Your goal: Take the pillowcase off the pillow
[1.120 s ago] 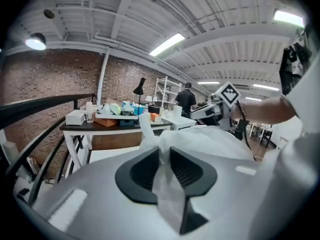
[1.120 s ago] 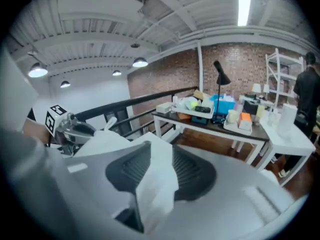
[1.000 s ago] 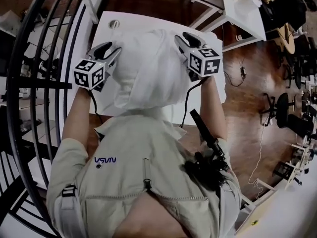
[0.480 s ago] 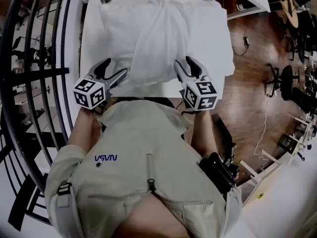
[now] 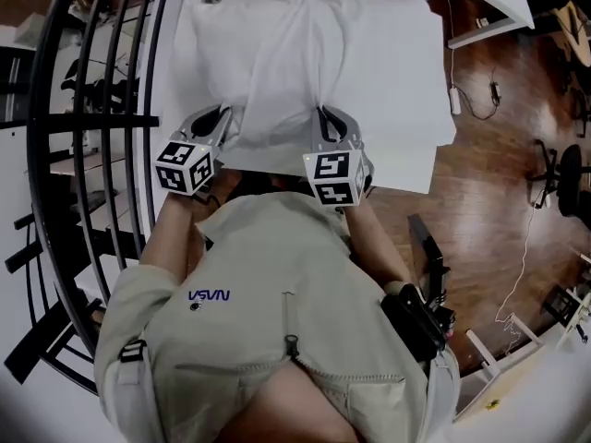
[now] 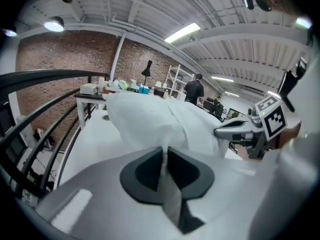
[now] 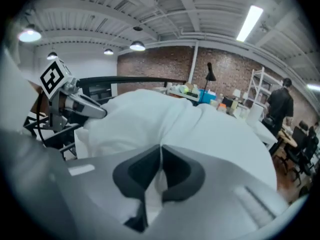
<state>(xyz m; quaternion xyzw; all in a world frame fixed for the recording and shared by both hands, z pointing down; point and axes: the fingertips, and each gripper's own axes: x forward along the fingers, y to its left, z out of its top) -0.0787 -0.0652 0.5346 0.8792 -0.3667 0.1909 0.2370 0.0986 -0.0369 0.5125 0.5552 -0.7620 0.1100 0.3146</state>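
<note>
Pillow (image 5: 305,53) sits on the white desk (image 5: 402,100) right in front of me. Left tongs (image 6: 164,159) and right tongs (image 7: 160,156) have just snapped closed, each pinching a fold of pillowcase (image 5: 277,141) at the near edge, one per side. It's still on the pillow.

pillowcase (image 5: 295,53): 1 | grippers (image 5: 224,123) (image 5: 326,121): 2 | table (image 5: 399,90): 1 | person (image 5: 277,312): 1
</note>
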